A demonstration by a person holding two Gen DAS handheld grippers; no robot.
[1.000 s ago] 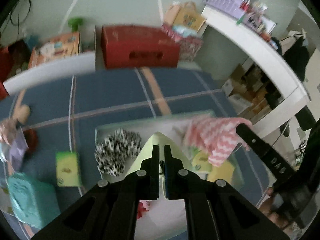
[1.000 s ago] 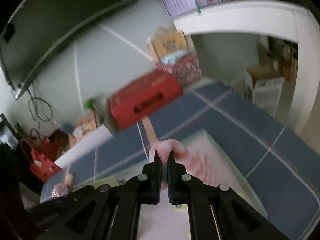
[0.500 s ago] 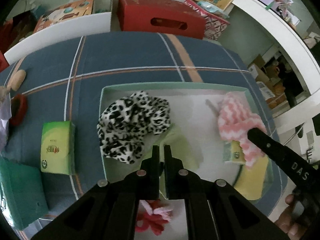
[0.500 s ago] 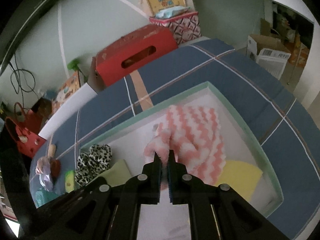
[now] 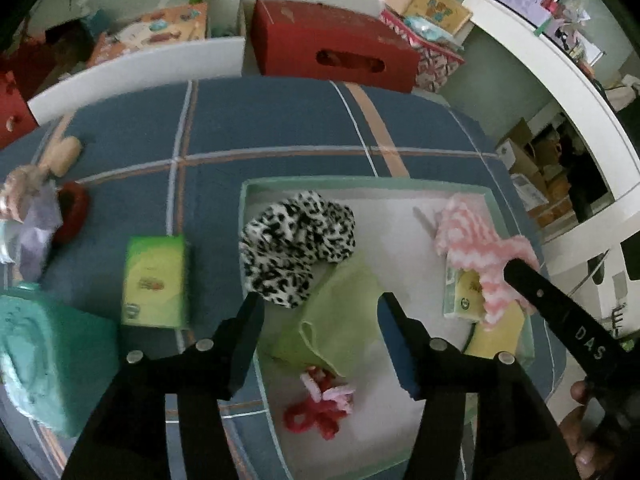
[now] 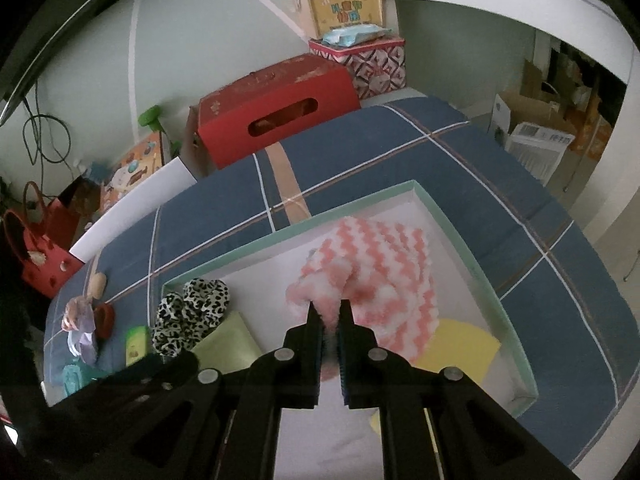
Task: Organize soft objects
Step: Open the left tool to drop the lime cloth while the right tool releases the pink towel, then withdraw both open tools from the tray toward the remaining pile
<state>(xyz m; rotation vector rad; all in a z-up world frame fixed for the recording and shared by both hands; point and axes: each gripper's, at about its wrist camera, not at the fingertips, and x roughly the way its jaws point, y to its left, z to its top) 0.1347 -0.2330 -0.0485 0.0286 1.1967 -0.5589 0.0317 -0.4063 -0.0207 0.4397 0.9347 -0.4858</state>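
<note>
One view alone shows red scrunchie (image 5: 316, 416) under left tool (image 5: 320, 312).

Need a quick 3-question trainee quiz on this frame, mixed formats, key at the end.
1. True or false: the left gripper is open above the green cloth.
2. Which item does the right gripper pinch? A) leopard-print fabric B) pink zigzag cloth C) red scrunchie
3. Fill in: the soft items lie in a shallow ___ on the blue plaid cover.

Key: 1 true; 2 B; 3 tray
</note>
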